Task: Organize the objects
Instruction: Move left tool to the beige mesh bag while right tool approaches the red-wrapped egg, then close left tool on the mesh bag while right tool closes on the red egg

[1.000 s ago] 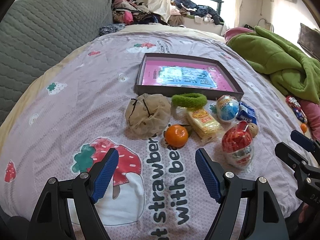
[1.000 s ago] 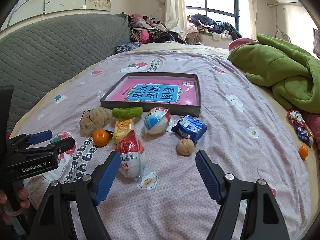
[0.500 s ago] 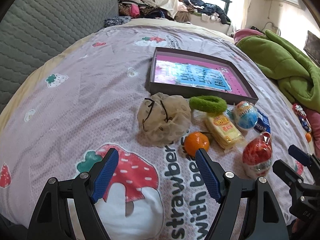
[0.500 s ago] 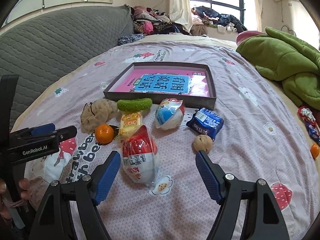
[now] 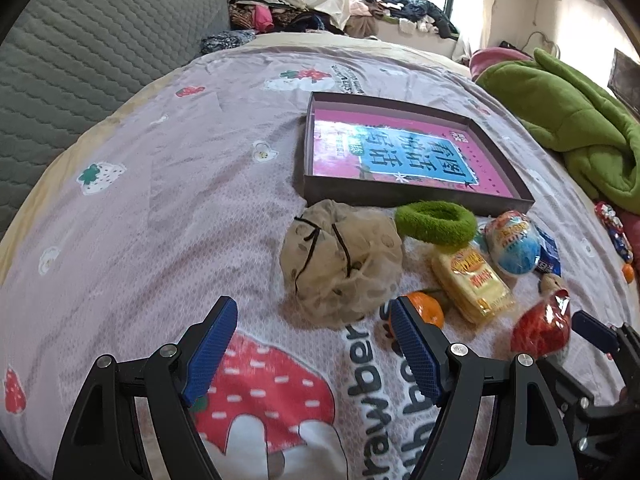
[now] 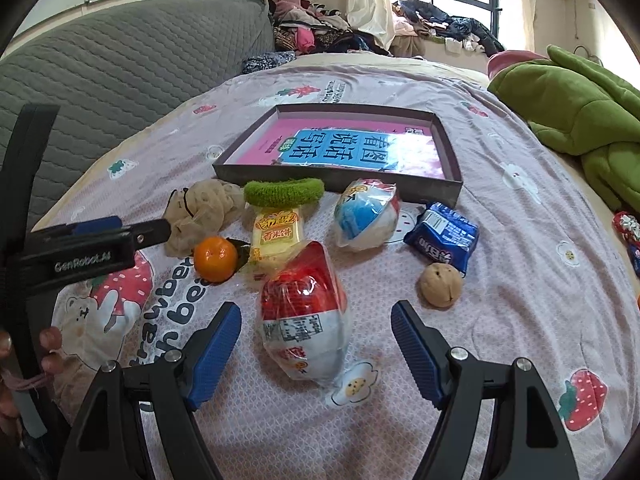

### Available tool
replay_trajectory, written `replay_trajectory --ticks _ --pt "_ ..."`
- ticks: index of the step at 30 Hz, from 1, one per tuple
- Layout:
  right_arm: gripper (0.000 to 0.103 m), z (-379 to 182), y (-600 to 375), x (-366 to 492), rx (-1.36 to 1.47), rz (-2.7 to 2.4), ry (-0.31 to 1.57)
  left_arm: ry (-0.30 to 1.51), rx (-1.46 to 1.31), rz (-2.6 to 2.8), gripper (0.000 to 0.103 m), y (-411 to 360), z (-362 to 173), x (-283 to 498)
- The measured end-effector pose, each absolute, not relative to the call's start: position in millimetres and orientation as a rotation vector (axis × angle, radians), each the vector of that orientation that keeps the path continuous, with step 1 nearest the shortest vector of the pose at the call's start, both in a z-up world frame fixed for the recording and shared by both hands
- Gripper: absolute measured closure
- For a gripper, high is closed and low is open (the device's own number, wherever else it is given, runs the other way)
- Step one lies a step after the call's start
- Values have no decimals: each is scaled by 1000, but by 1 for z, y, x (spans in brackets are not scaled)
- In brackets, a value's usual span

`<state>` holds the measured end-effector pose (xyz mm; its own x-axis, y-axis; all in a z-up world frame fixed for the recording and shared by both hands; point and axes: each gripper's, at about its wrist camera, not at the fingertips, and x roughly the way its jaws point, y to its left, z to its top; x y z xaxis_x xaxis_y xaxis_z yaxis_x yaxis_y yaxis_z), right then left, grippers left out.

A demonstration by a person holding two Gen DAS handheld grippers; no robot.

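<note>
A shallow dark box with a pink book in it lies on the bedspread. In front of it lie a beige net pouch, a green ring, a yellow snack pack, an orange, a blue egg pack, a red egg pack, a blue packet and a walnut. My left gripper is open just short of the pouch. My right gripper is open around the red egg pack's near end.
A green blanket is heaped at the right. A grey quilted headboard stands at the left. Small wrapped sweets lie near the right edge. Clothes are piled at the far window.
Both grippers have moved forward. The left one has swung left from the orange toward the net pouch; the right one has closed in on the red egg pack. Both stay open.
</note>
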<state>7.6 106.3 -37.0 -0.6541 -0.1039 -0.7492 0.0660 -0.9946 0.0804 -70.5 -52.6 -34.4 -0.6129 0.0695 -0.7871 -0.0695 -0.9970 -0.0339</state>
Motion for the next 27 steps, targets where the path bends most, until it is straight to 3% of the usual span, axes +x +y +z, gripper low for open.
replay_trajectory --ticks 27 --pt "26 -64 103 -20 1368 -2749 -44 58 -1394 2666 23 -30 -69 -133"
